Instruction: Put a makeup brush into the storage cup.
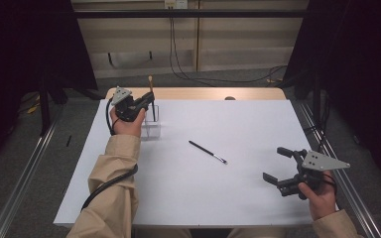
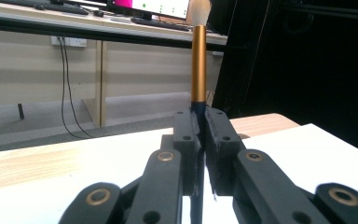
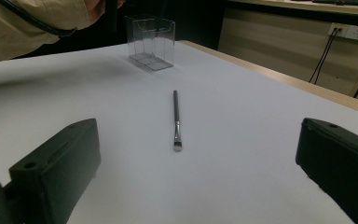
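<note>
My left gripper point(image 1: 148, 102) is shut on a makeup brush point(image 2: 198, 60) with a gold ferrule and pale bristles, held upright by its dark handle. In the high view that brush point(image 1: 151, 88) stands over a clear plastic holder point(image 1: 150, 124) at the table's far left. A thin dark brush point(image 1: 207, 151) with a small flat tip lies flat near the middle of the white table point(image 1: 238, 124). My right gripper point(image 1: 277, 165) stands open near the front right, jaws wide apart, pointing at the thin brush point(image 3: 176, 119). The clear holder point(image 3: 152, 42) sits beyond it in the right gripper view.
The table's wooden far edge point(image 1: 198, 93) runs behind the holder. Cables point(image 1: 213, 77) lie on the floor beyond the table. A tan sleeve point(image 1: 116, 188) reaches along the left side. Metal rails point(image 1: 17, 183) flank the table on both sides.
</note>
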### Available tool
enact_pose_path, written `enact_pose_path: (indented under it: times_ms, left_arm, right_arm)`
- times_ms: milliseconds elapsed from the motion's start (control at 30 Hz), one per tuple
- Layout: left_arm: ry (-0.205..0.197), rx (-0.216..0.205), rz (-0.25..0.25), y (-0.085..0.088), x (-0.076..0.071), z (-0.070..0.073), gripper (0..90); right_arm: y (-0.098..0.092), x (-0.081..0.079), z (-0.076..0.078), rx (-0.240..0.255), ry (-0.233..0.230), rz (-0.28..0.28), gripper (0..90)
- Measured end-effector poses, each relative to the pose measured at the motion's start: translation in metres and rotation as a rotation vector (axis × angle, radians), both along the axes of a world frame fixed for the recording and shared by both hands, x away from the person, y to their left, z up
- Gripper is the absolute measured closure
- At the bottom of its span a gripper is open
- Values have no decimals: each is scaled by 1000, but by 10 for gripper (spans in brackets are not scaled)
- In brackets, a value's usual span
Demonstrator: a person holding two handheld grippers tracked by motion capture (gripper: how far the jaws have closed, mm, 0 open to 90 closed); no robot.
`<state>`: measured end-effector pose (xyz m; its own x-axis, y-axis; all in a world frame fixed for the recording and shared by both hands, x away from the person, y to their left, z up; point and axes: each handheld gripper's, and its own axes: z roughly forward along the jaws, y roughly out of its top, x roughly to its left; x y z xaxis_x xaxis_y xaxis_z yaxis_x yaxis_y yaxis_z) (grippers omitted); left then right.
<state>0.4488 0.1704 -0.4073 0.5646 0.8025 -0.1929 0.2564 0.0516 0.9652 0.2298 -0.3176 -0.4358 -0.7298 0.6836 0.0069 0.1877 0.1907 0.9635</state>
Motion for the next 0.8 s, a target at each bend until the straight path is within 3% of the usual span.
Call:
enact_pose_path:
  times_ms: [800]
  left_arm:
    - [12, 3, 4, 1, -3, -9, 839]
  right_arm:
    - [0, 0, 0, -1, 2, 6, 0]
